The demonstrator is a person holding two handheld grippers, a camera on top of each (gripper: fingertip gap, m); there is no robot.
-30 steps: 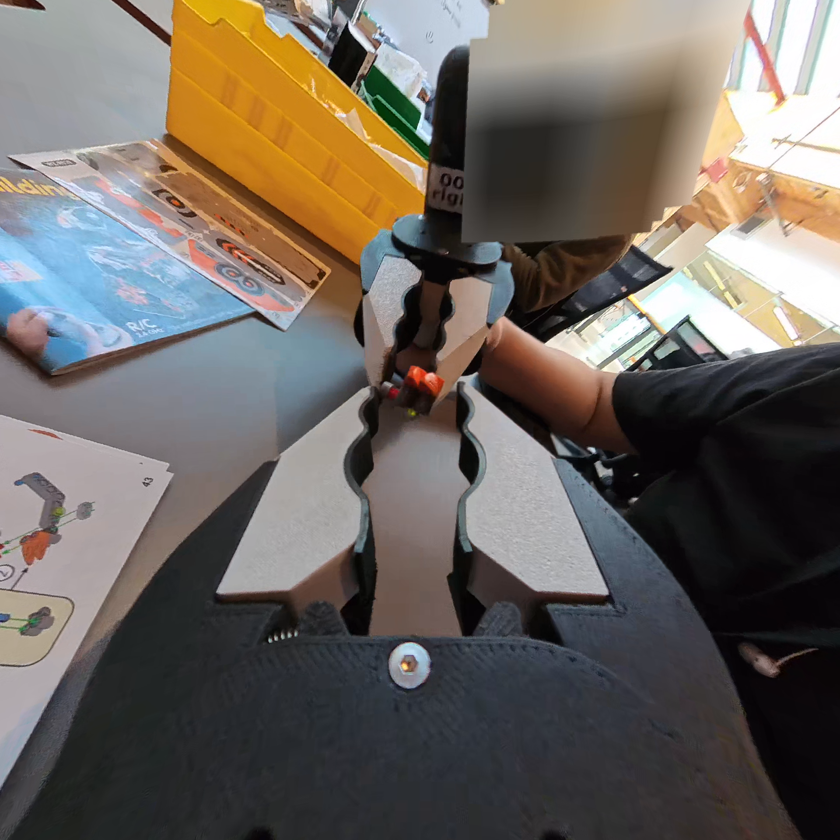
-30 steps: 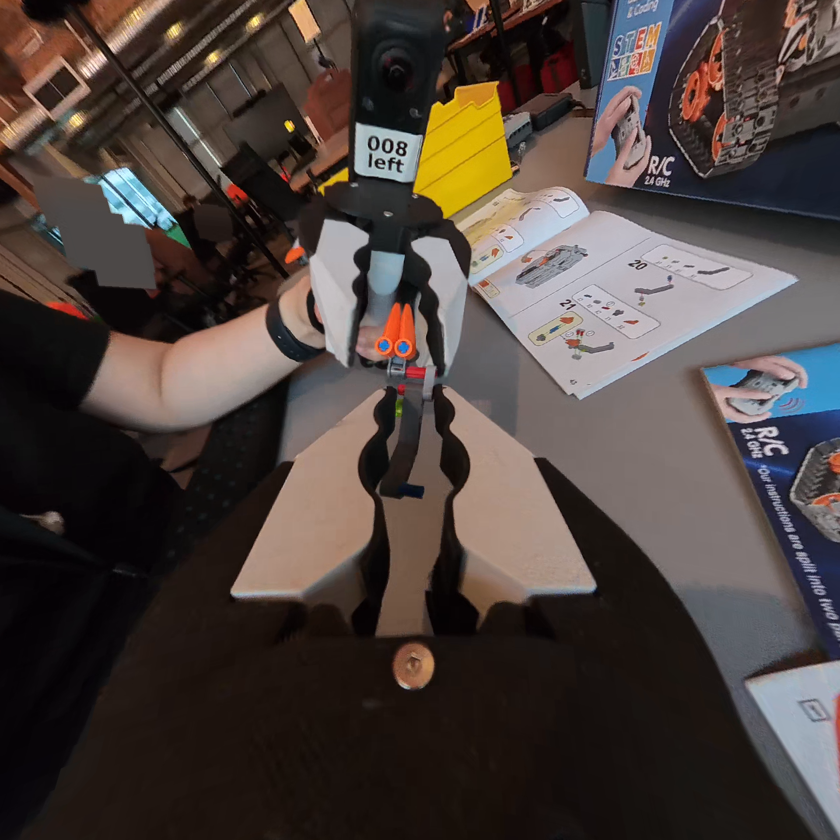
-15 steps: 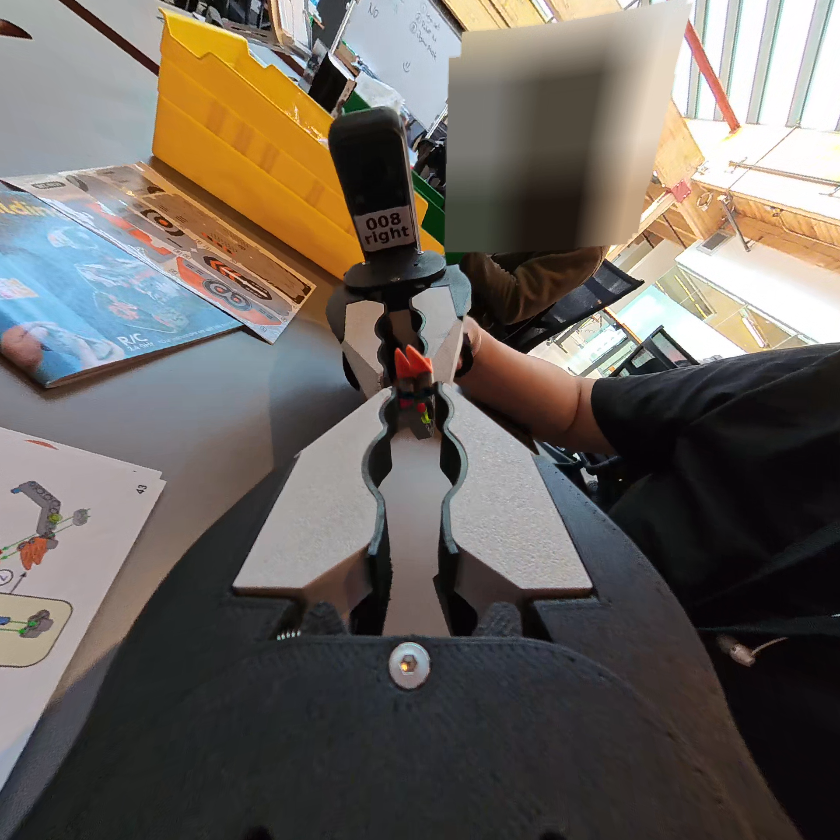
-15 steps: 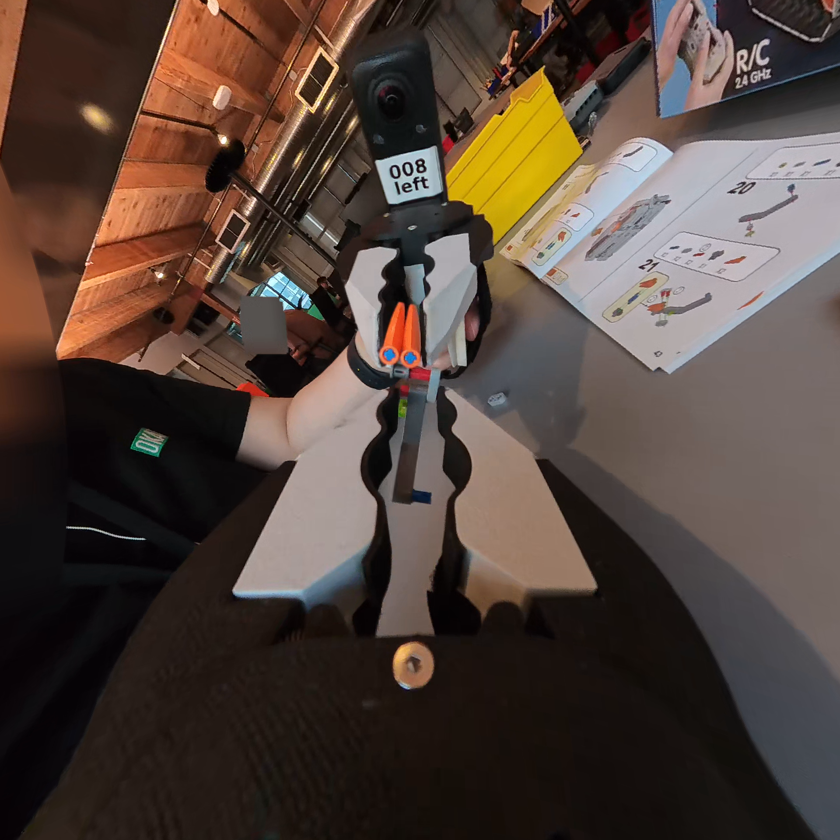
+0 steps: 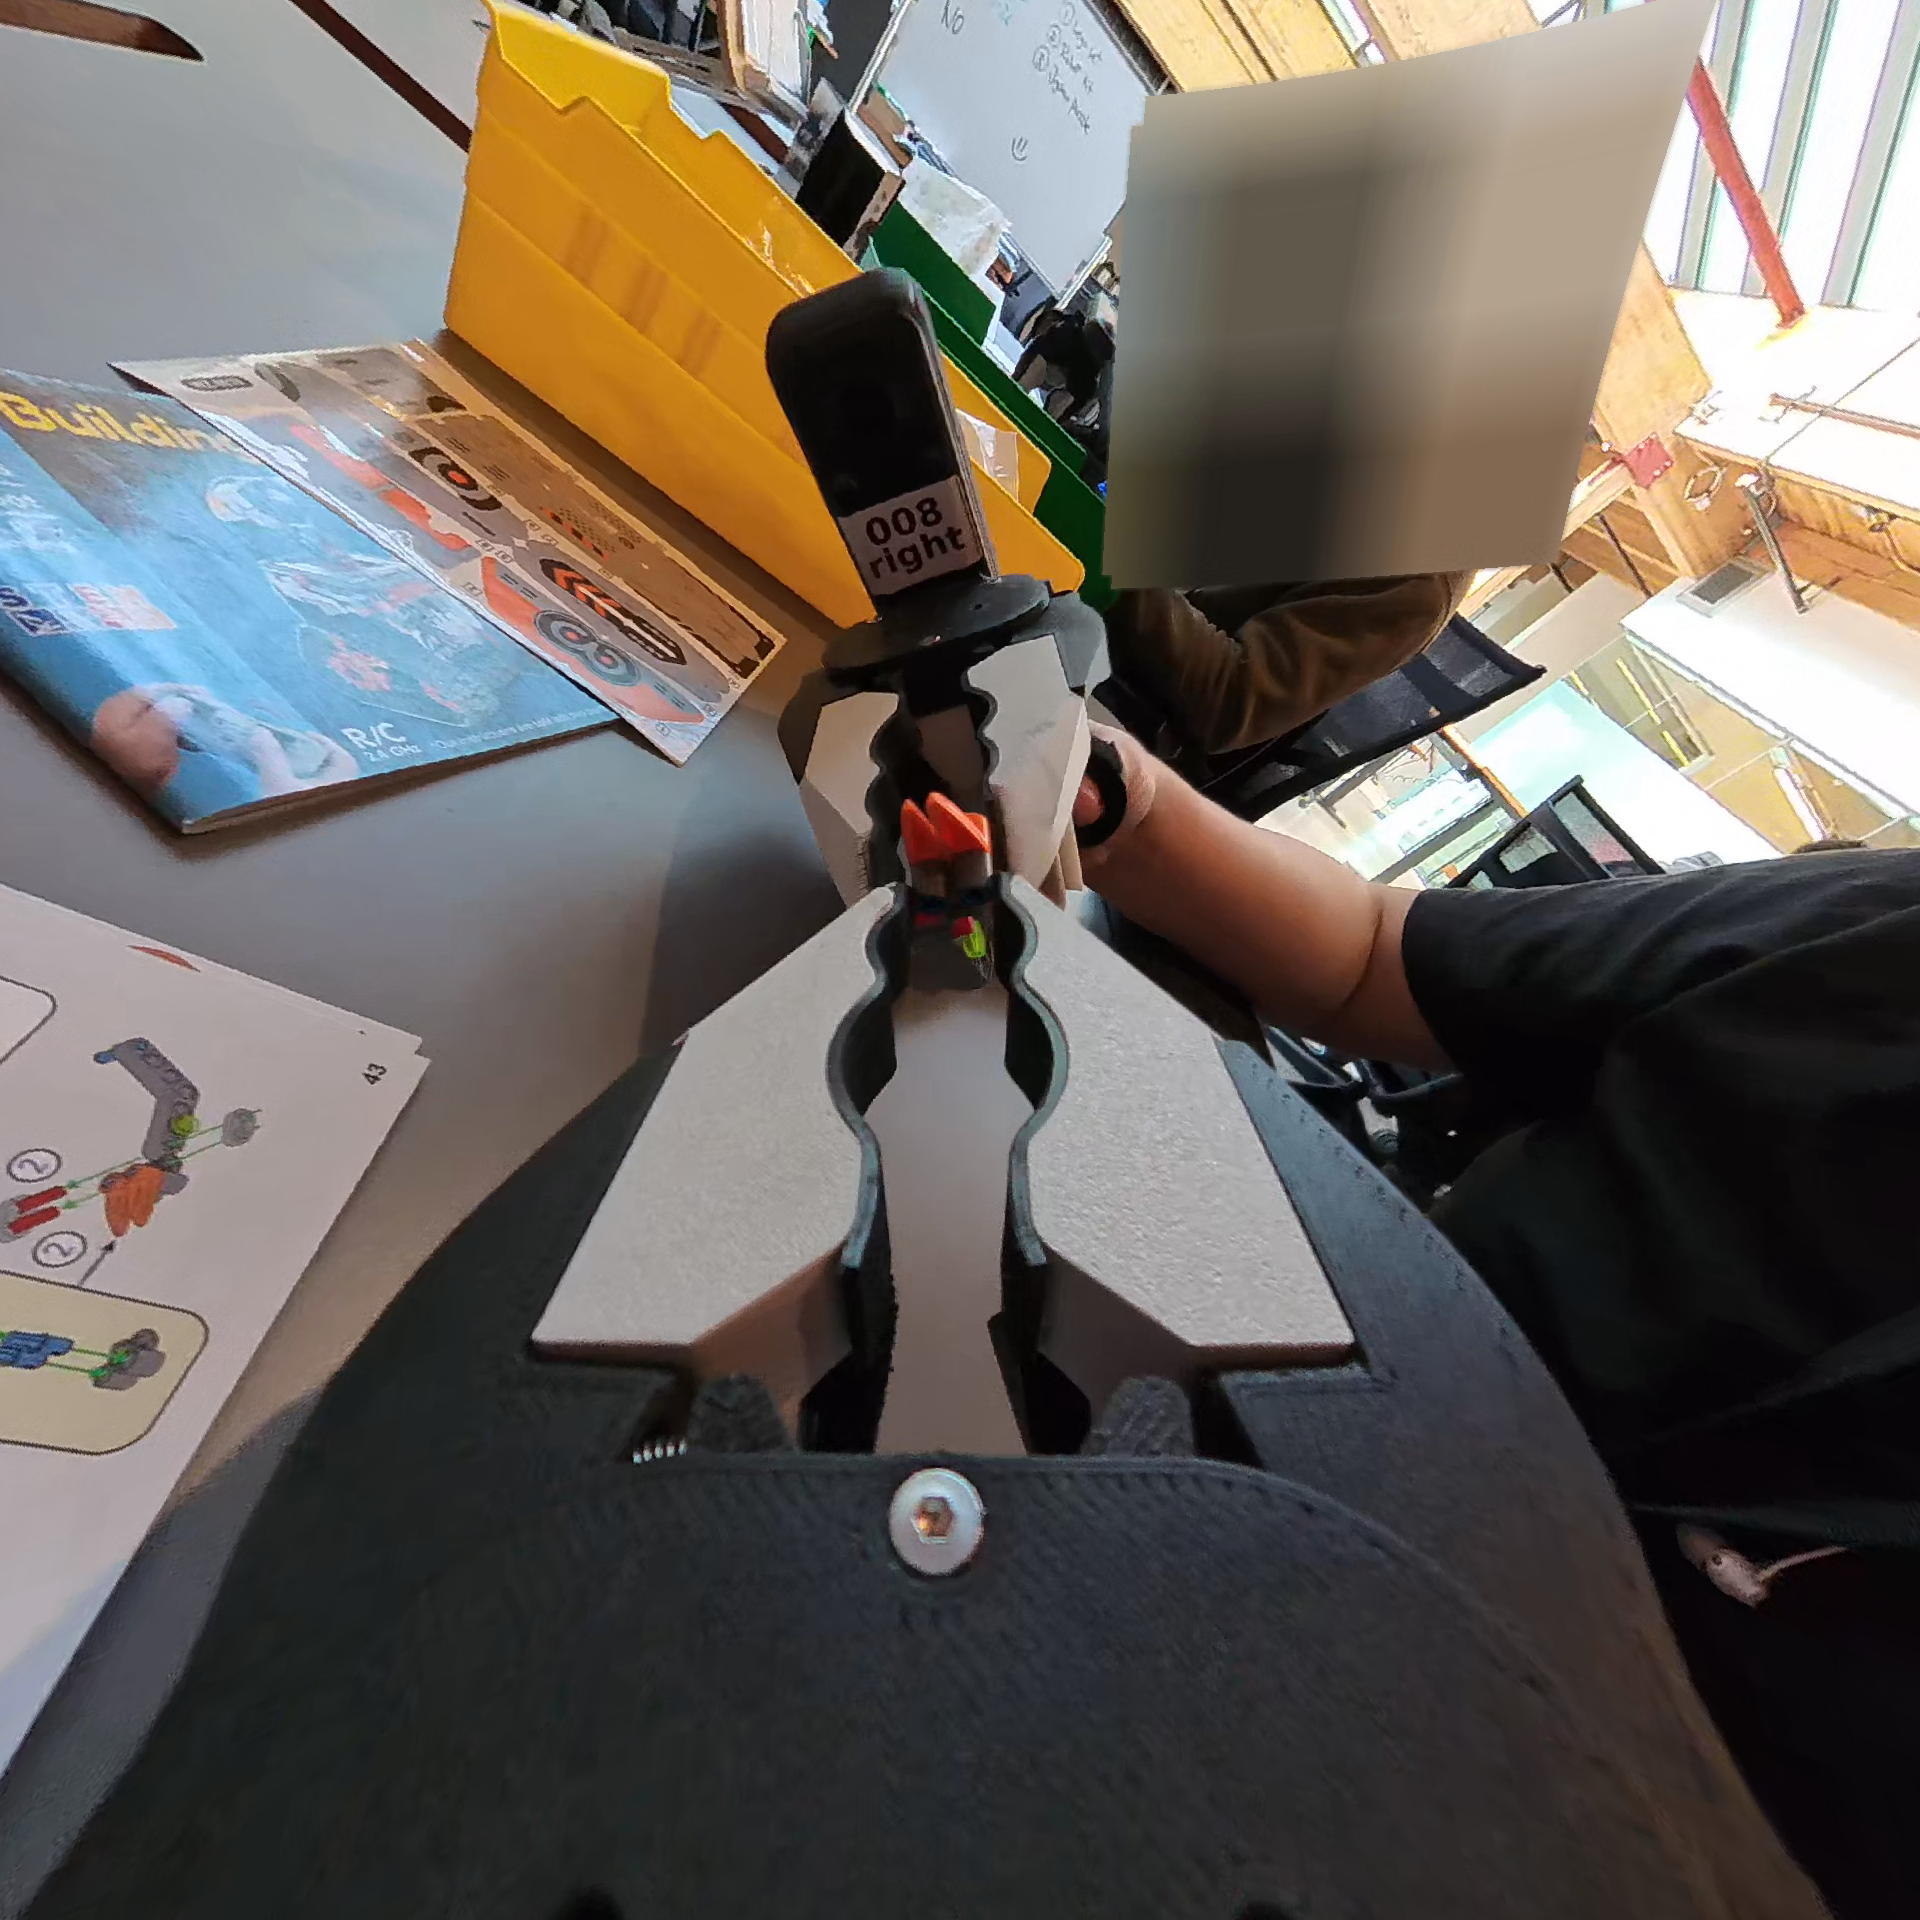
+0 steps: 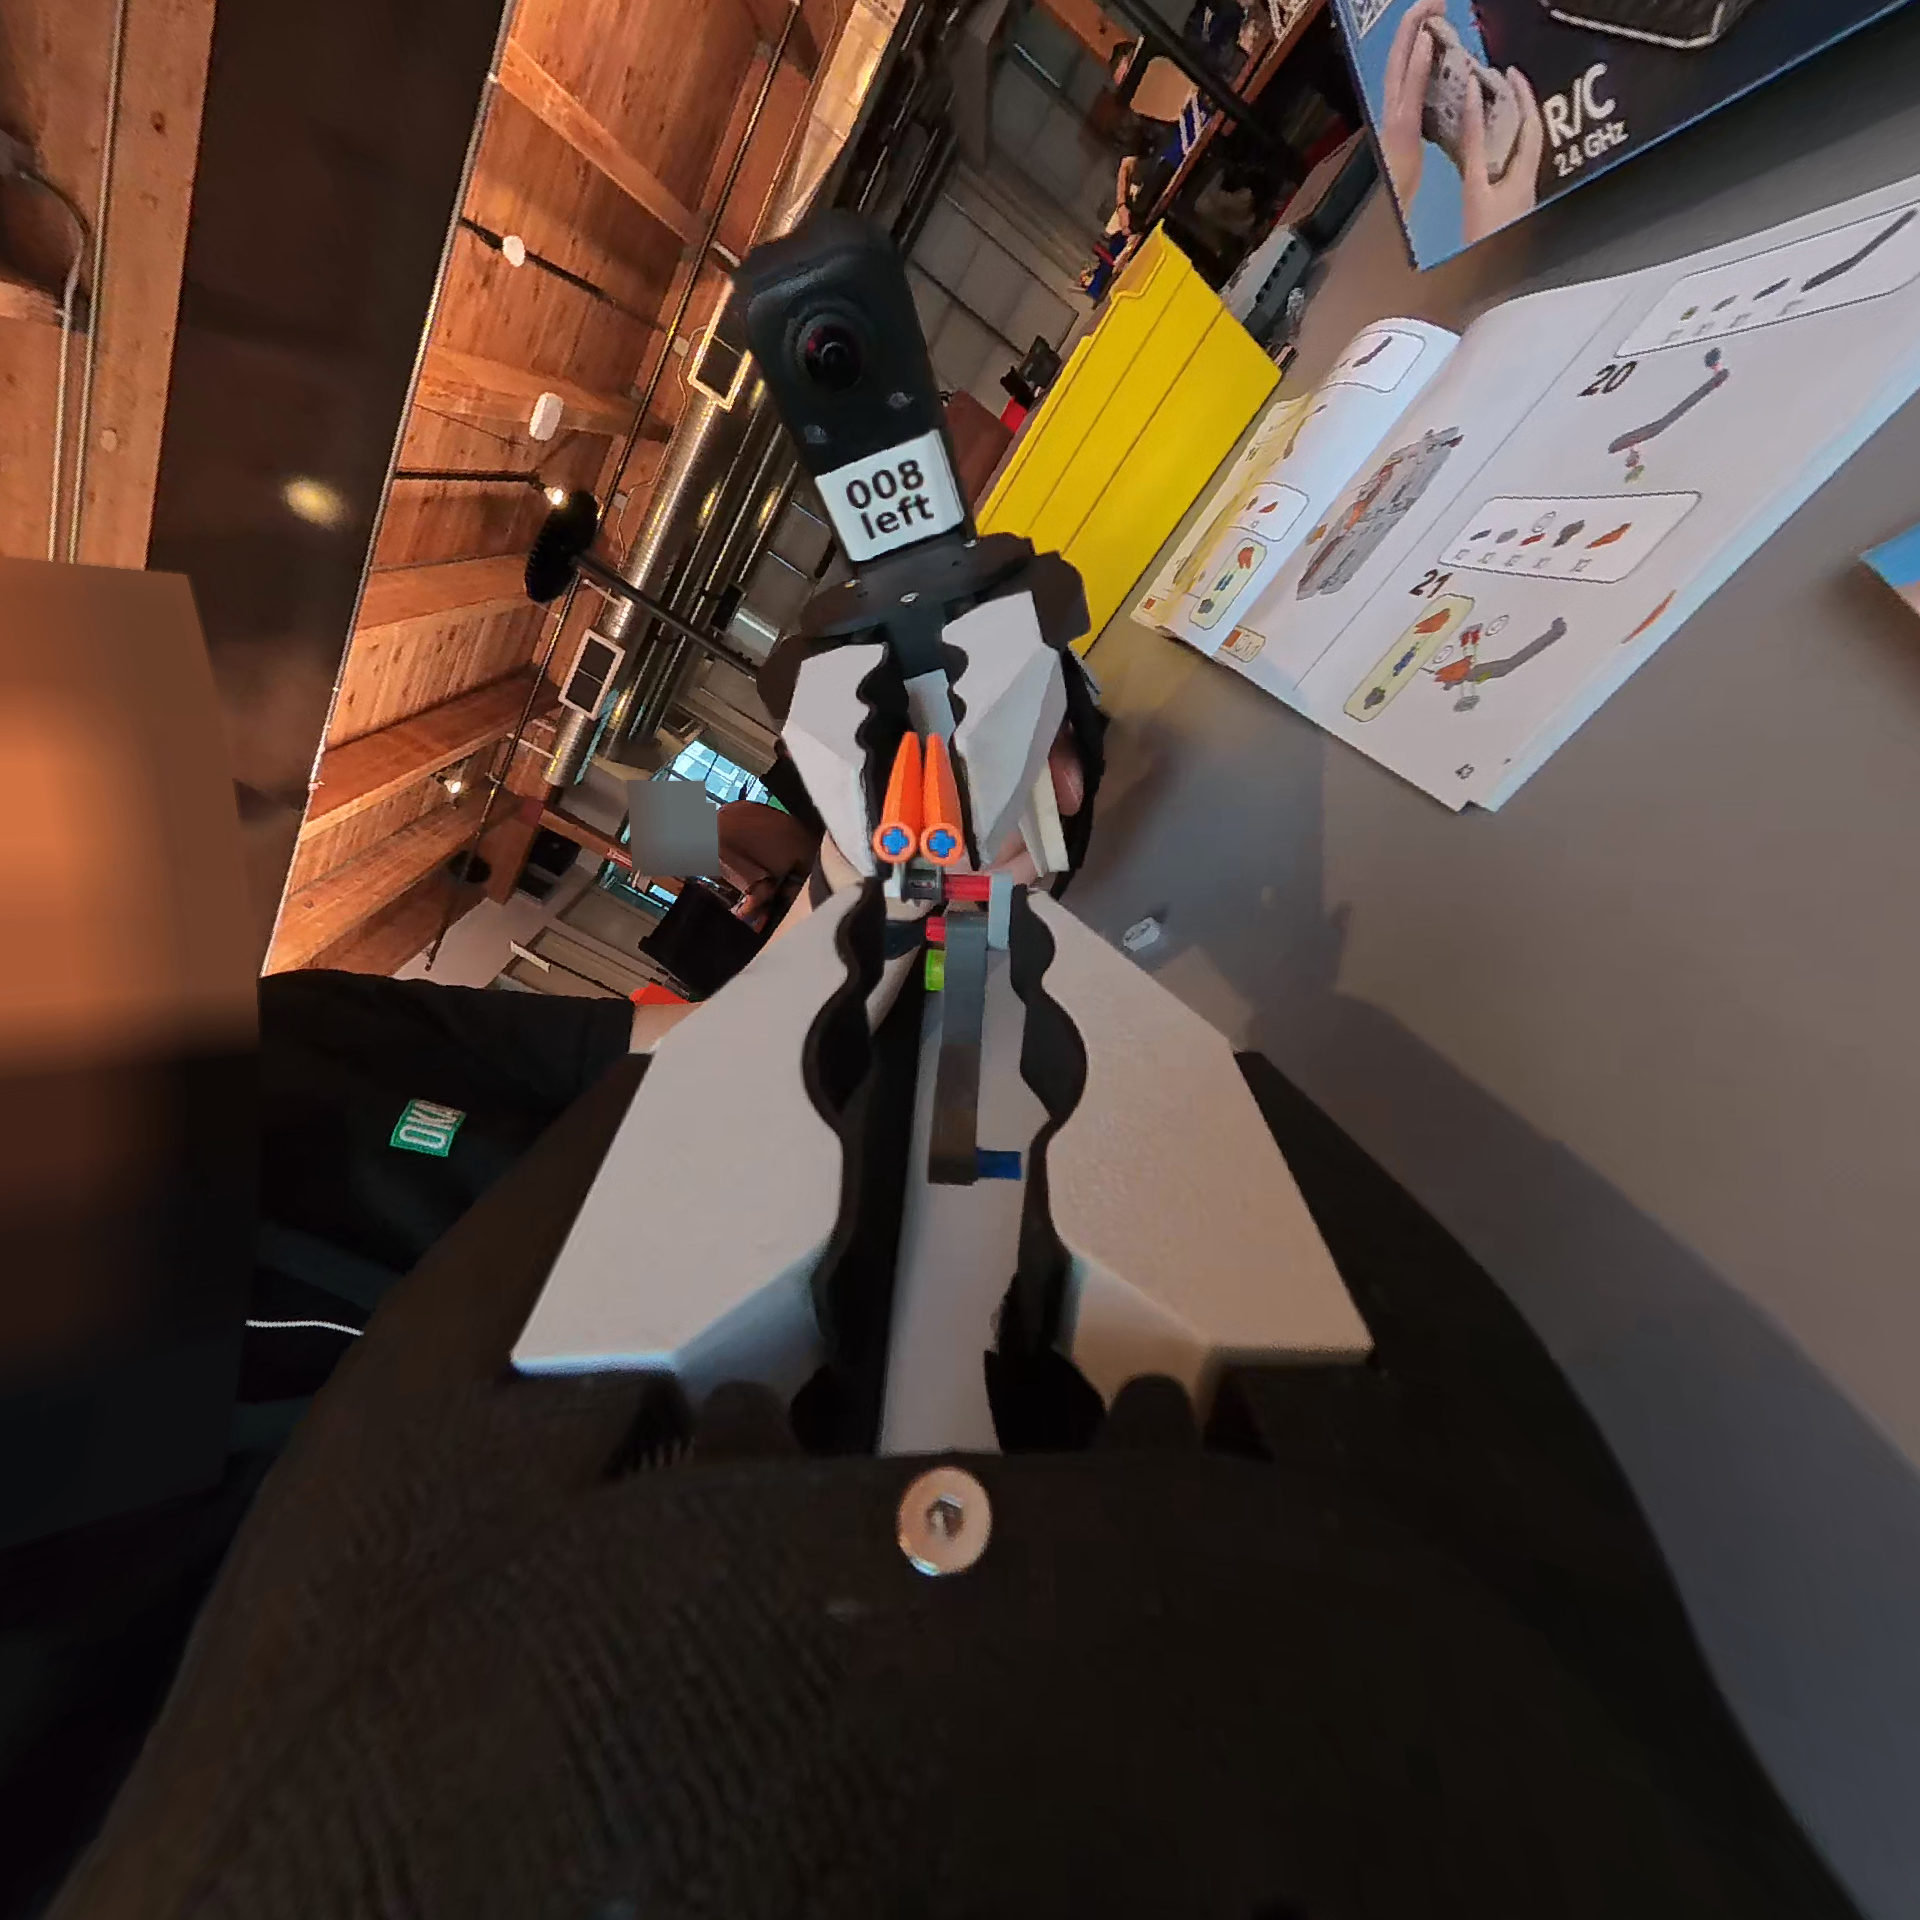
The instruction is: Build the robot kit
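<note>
A small toy-brick assembly is held between my two grippers above the grey table [image 5: 468,914]. It has two orange pointed pieces [image 6: 923,795], a grey beam [image 6: 961,1039] with a blue pin, red parts and a green pin [image 5: 974,943]. My left gripper [image 5: 943,920] is shut on the end with the green pin. The orange tips [image 5: 943,826] stick out beyond it. My right gripper [image 6: 945,909] is shut on the grey beam, which lies back between its fingers. The two grippers face each other tip to tip: the right one shows in the left wrist view [image 5: 935,748], the left one in the right wrist view [image 6: 925,717].
A yellow bin [image 5: 644,343] and a green bin [image 5: 977,312] stand at the table's far side. A blue booklet [image 5: 208,623], a sticker sheet [image 5: 499,520] and an open instruction booklet [image 6: 1558,540] lie on the table. A blue box [image 6: 1558,104] stands behind. A person's arm [image 5: 1268,935] holds the right gripper. Left and right tips are no more than a few centimetres apart.
Both grippers have tilted and rolled with the assembly still between them. The left fingers have closed in a little on it. The right wrist view now points more toward the ceiling.
</note>
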